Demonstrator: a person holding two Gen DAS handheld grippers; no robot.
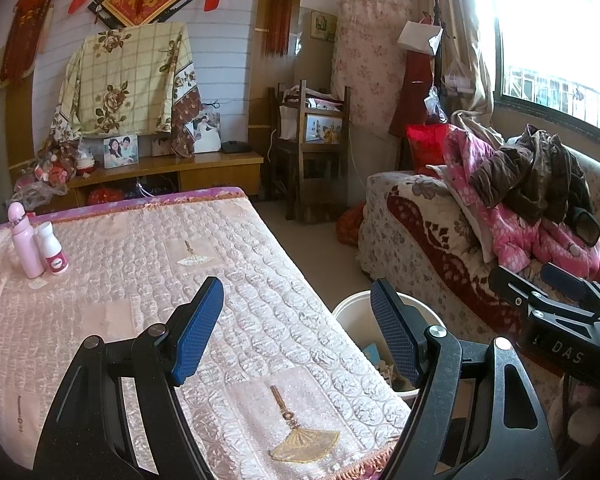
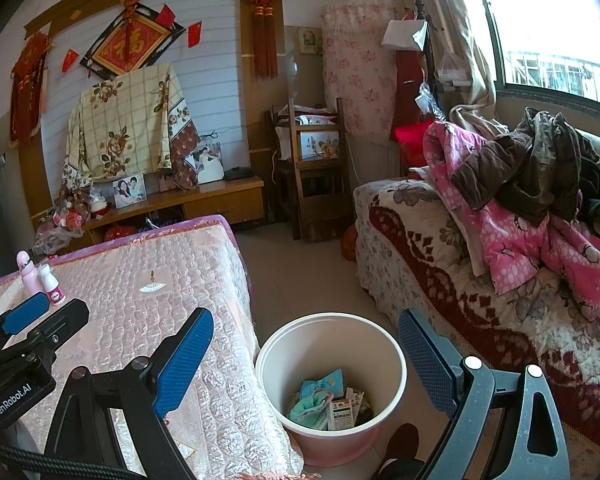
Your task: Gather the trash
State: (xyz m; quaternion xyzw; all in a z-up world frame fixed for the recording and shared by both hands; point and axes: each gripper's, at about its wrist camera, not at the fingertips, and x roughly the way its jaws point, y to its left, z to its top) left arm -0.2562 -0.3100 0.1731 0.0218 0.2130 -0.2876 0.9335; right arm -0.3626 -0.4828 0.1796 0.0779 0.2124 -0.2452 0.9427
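Observation:
A pink bin [image 2: 396,364] stands on the floor between the table and the sofa; paper and wrapper trash [image 2: 328,400] lies in its bottom. The bin's rim also shows in the left wrist view [image 1: 348,312]. My right gripper [image 2: 304,364] is open and empty, held above the bin. My left gripper [image 1: 296,332] is open and empty above the table's right edge. A pink bottle [image 1: 24,240] and a small white bottle [image 1: 54,250] stand upright at the table's far left; they also show in the right wrist view [image 2: 46,280].
The table wears a pink quilted cloth [image 1: 140,280]. A sofa [image 2: 460,280] with a floral cover and piled clothes [image 2: 532,184] is on the right. A wooden cabinet [image 1: 204,168] with photos and a wooden chair [image 1: 312,152] stand at the back.

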